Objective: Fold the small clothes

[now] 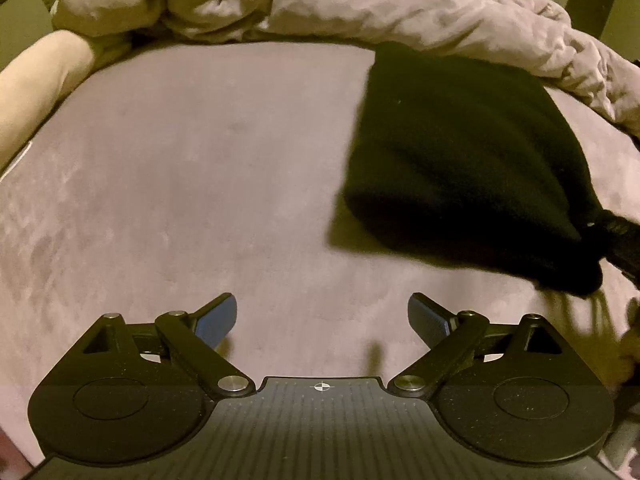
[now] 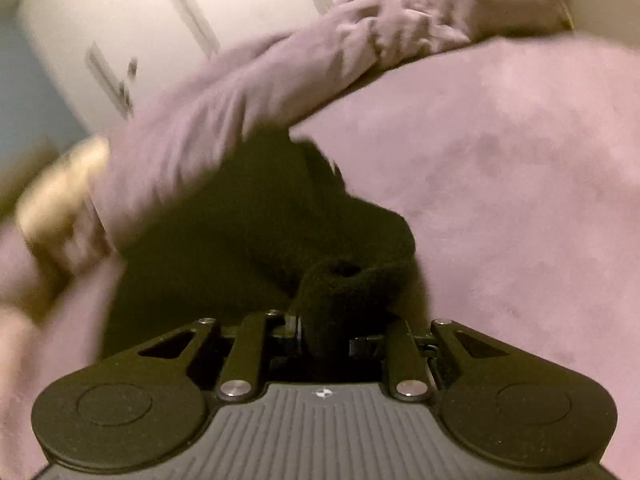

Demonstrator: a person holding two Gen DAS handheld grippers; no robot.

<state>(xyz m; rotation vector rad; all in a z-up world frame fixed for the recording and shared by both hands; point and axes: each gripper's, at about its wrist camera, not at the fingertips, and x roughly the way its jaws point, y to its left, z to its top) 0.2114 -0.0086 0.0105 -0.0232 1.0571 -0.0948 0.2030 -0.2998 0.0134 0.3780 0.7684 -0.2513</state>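
A black knit garment (image 1: 460, 152) hangs above the mauve bed sheet (image 1: 200, 160) at the right of the left wrist view, bunched toward its lower right end. My right gripper (image 2: 340, 320) is shut on a bunched edge of this black garment (image 2: 280, 216), which spreads out ahead of the fingers in the right wrist view. The right gripper also shows as a dark shape at the right edge of the left wrist view (image 1: 618, 240). My left gripper (image 1: 322, 318) is open and empty, low over the sheet, left of the garment.
A crumpled mauve duvet (image 1: 360, 4) lies along the far side of the bed. A cream pillow (image 1: 36, 80) sits at the left. White cupboard doors (image 2: 160, 20) stand beyond the bed in the right wrist view.
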